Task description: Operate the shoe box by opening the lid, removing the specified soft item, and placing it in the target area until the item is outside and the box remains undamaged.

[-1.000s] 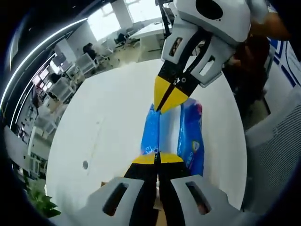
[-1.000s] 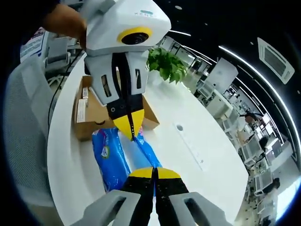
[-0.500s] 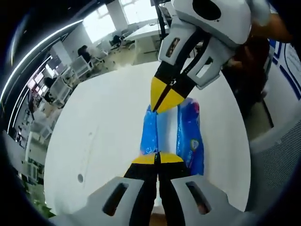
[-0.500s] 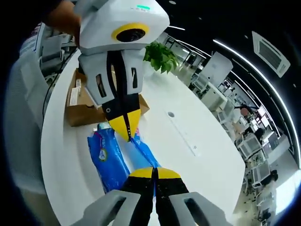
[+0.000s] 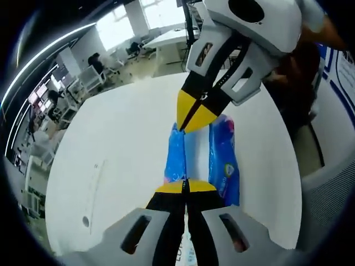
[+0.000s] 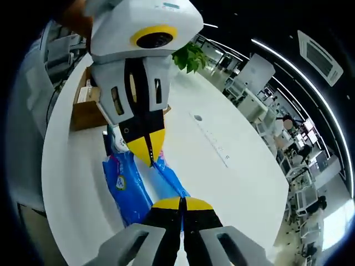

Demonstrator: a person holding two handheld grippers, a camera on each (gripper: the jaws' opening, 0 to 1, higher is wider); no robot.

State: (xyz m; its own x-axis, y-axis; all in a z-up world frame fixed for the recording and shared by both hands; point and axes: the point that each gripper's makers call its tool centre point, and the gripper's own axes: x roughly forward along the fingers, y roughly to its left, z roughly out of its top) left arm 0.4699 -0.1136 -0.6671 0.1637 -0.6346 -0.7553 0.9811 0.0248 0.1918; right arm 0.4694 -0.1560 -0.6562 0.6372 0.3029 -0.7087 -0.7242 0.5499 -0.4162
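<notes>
Between the earlier pictures and this one the blue pack had travelled further from the cardboard shoe box point(image 6: 89, 108): a second before, the box sat close behind the pack in the right gripper view, and now a strip of white table point(image 6: 211, 177) lay between them, while in the left gripper view the box corner at the bottom edge had gone.

On the left, the left gripper point(image 5: 187, 187) had its yellow-tipped jaws pressed together on the near end of the blue plastic pack point(image 5: 223, 160), a soft wrapped item with printed labels. To the right, the right gripper point(image 5: 191, 117) pinched the far end with jaws likewise closed. Holding both ends probably kept the floppy pack stretched and level, so it would not sag or drag. It hung just over the table, outside the box, apparently on its way to the target area.
</notes>
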